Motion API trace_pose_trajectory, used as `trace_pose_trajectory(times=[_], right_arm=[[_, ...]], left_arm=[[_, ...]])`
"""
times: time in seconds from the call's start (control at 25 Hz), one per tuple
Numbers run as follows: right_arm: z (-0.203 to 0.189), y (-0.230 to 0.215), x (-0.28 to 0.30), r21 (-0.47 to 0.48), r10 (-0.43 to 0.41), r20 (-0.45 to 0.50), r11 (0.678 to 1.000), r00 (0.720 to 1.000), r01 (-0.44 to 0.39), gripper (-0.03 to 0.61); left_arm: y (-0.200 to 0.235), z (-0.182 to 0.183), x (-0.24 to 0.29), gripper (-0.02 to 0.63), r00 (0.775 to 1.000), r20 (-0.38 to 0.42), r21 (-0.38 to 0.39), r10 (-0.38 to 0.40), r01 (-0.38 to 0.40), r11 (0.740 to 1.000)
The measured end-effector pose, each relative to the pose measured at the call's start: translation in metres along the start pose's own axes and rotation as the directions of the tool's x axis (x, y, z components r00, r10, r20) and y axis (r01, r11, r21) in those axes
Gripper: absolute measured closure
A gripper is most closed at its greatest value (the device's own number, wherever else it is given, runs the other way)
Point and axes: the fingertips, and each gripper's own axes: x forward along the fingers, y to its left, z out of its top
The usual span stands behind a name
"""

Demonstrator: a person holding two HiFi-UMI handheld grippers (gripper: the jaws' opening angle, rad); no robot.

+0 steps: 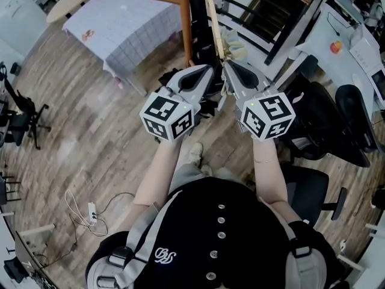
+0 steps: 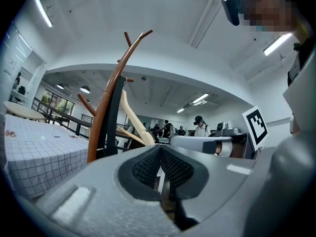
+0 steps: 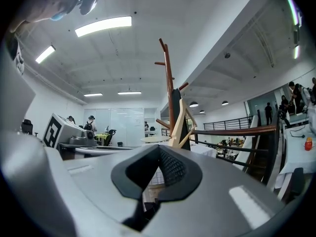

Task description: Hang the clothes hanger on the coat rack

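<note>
Pressed together, pinching nothing: left tool and right tool. Held side by side near coat rack, pale clothes hanger against it.

Wood-plank floor is carrying everything. Coat rack is standing on it just ahead of the left gripper fingertips. Checked-cloth table is sitting farther ahead, left of those fingers. White power strip is lying well behind them. Black office chairs are standing right of the right gripper fingers.
</note>
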Motion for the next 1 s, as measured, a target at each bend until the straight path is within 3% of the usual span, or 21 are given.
trace_pose_trajectory(times=[0.6,1.0], right_arm=[[-0.029,0.011,-0.013,-0.001,0.013,-0.069,1.000,0.998,-0.013,0.580],[-0.026,0.014,-0.017,-0.013,0.017,-0.063,1.000,0.998,-0.018,0.580]], left_arm=[[-0.005,-0.014,-0.007,0.615,1.000,-0.008,-0.045,0.001,-0.001,0.999],[-0.007,-0.017,-0.010,0.615,1.000,-0.013,-0.055,0.011,-0.012,0.998]])
